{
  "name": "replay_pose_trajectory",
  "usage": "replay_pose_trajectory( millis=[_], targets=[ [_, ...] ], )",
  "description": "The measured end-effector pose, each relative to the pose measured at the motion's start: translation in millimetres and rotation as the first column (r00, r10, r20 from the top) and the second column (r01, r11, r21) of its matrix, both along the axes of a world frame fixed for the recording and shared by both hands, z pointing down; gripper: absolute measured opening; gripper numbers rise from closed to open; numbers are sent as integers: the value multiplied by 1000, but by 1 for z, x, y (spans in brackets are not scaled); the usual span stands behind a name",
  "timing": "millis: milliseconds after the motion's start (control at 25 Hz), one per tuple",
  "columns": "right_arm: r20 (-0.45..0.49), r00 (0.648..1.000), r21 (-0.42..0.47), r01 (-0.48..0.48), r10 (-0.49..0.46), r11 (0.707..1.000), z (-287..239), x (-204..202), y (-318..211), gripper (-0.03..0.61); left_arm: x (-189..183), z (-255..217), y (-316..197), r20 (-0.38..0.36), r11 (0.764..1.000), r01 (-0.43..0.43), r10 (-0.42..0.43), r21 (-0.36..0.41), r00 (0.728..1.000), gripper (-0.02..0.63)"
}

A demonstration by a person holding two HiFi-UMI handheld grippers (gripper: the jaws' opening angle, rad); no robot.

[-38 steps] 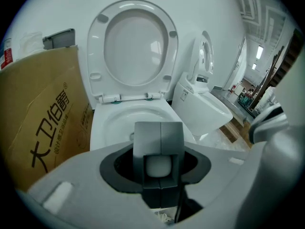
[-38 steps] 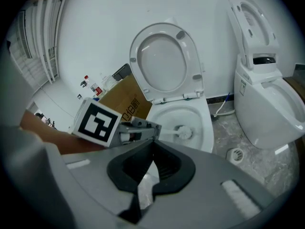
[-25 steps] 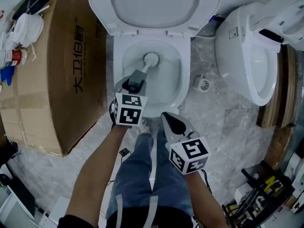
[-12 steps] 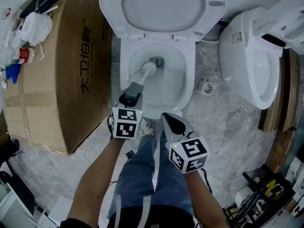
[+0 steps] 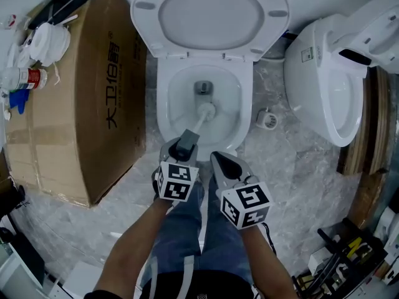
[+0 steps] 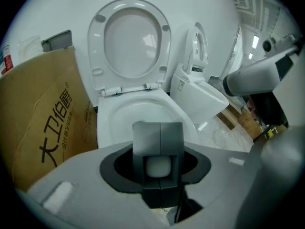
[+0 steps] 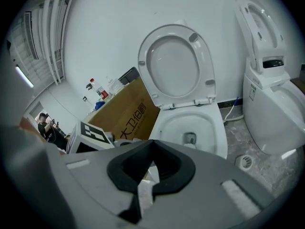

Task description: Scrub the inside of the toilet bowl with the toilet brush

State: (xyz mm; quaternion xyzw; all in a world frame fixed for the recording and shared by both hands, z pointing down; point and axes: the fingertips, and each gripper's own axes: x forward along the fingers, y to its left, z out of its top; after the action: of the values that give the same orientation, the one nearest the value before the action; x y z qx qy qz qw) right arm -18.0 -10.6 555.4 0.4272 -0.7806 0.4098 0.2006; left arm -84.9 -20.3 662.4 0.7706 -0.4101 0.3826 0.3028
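Grips the white long-handled toilet brush [image 5: 204,113] in the left gripper [image 5: 186,144], jaws clamped tight on the handle's near end. Long axis running near to far, round head pointing far and slightly right, down inside the white ceramic toilet bowl [image 5: 164,98]. Just right of it, right gripper [image 5: 216,157] with jaws pressed together, empty.

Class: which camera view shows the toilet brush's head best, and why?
The head view: the brush head sits plainly inside the bowl. The left gripper view shows only the handle end between its jaws; the right gripper view, nothing clear.
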Motion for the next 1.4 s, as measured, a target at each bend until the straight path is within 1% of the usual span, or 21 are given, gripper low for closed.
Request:
replay_pose_trajectory(
  millis=[120,280,400,640,800,920,1080,1240,1400],
  targets=[
    [-5,1000,-5,-9,9,1000,2,7,0,-2,6,-1,-7,1,1000,2,-2,9,1000,173],
    [2,1000,7,-19,19,1000,4,10,-1,-2,1,7,-15,19,1000,27,-27,-4,999,173],
    [12,1000,-3,-26,26,1000,9,9,1,-2,-1,14,-22,30,1000,30,-30,-7,999,175],
    [6,1000,-11,-15,15,1000,14,13,4,-2,3,33,-55,58,999,40,-40,3,997,175],
    [0,1000,-23,-20,20,1000,20,21,10,-2,5,40,-72,79,1000,24,-25,8,997,175],
    [-5,1000,-30,-24,24,999,21,25,14,-2,6,34,-64,74,1000,17,-17,2,997,175],
    [1,1000,-28,-25,25,999,12,26,12,-2,3,21,-36,61,1000,16,-15,-23,998,175],
    [-8,1000,-23,-26,26,999,3,27,12,-2,-1,8,-8,46,998,34,-31,-53,998,174],
    [-12,999,-13,-37,37,999,-6,28,9,-2,-2,-3,2,21,997,47,-46,-56,999,173]
  ],
)
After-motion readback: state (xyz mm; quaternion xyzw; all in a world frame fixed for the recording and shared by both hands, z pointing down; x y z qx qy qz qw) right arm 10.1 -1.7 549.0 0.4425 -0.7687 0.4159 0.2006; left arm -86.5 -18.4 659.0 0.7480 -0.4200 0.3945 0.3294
